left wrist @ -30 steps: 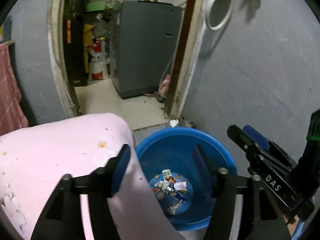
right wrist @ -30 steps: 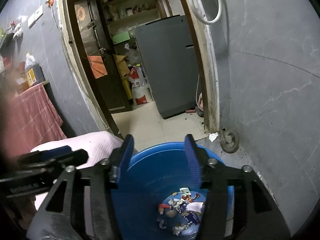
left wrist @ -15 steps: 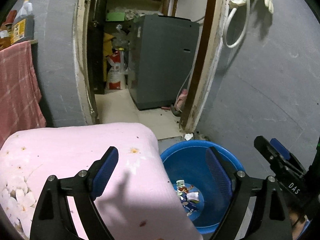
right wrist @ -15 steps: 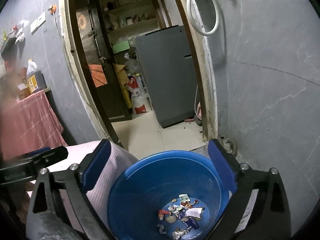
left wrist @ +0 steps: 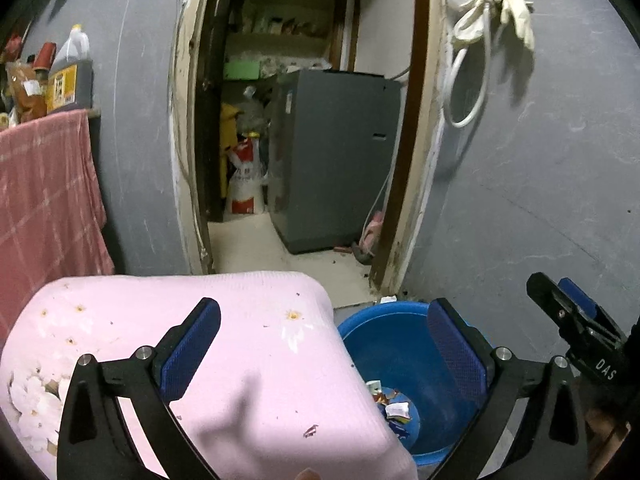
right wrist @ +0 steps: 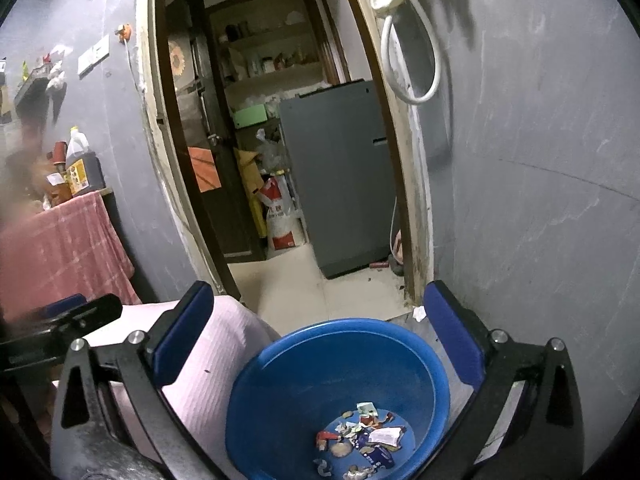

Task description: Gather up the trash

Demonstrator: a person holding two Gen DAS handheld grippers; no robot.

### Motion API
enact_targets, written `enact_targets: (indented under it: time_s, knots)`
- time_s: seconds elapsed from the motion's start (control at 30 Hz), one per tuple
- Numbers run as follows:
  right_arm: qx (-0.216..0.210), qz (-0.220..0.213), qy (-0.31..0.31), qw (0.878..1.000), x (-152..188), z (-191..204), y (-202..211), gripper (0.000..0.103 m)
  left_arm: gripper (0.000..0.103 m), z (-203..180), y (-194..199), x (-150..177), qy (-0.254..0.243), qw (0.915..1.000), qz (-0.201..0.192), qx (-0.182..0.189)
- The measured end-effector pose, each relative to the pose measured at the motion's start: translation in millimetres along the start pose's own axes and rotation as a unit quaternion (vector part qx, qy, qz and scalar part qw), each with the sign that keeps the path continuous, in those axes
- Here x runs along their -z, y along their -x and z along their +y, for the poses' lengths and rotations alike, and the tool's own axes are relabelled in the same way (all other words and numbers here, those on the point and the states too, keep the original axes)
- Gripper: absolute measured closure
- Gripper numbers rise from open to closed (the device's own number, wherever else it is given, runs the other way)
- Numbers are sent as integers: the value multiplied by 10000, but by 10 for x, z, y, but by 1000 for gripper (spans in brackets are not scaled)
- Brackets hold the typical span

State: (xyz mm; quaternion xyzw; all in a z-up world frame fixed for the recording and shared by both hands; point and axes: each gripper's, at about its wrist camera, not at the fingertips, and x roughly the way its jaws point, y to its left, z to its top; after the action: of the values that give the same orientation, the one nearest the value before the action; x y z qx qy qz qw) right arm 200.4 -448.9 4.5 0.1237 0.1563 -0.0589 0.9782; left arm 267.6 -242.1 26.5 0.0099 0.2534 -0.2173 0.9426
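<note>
Over the last second I see both sets of jaws spread from partly closed, and both views have lifted away from the round blue plastic basin (right wrist: 336, 392). My left gripper (left wrist: 320, 352) and right gripper (right wrist: 320, 332) are opening toward full width with nothing between the pads. The torn paper and wrapper scraps (right wrist: 362, 440) lie on the basin floor, beside the pink quilted cushion (left wrist: 224, 340). I judge this deposit complete.

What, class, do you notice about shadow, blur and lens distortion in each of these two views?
Left wrist view: the fingers cast a dark shadow on the pink cloth; the door frame bows from fisheye curvature. Right wrist view: the left edge is smeared and out of focus, while the trash scraps in the blue basin stay sharp.
</note>
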Motion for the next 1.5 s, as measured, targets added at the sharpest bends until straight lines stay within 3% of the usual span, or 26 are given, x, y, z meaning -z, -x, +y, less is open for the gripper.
enact_targets:
  time_s: [0.37, 0.57, 1.07, 1.5]
  knots:
    - [149, -401, 230, 9988, -49, 157, 635, 0, 2, 71, 493, 64, 271, 9987, -387, 179]
    - [108, -412, 335, 9985, 1, 298, 1027, 0, 2, 55, 887, 175, 339, 9973, -619, 180]
    - [-49, -438, 461, 9980, 249, 607, 1906, 0, 2, 137, 1785, 598, 241, 9954, -920, -110]
    - [-67, -517, 475, 9975, 543, 761, 2304, 0, 2, 206, 2148, 878, 248, 9943, -978, -348]
